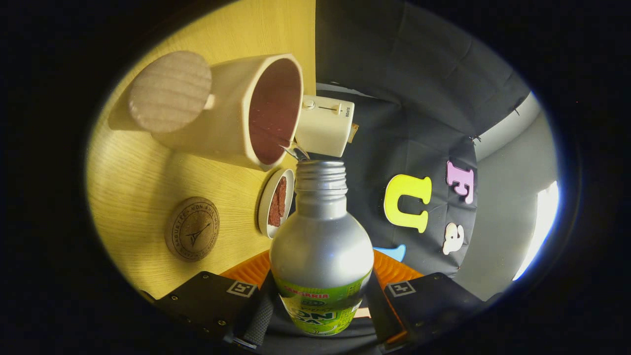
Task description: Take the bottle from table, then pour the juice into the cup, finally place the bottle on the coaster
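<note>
Pouring: the jaws clamp the bottle (320, 256) at its body, its long axis pointing straight ahead, neck at the rim of the cup (236, 111), juice (287, 143) running in. The coaster (192, 228) lies on the tabletop (133, 182) beside the bottle.

Bottle (320, 246) between fingers (259, 320) — mouth at cup (256, 113) rim.

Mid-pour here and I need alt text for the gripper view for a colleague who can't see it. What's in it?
The tool is shut on a silver bottle, tipped so its open mouth meets the rim of a cream cup holding dark liquid. Beside the cup on the wooden table lie a round coaster, a small dish and a white appliance.
</note>
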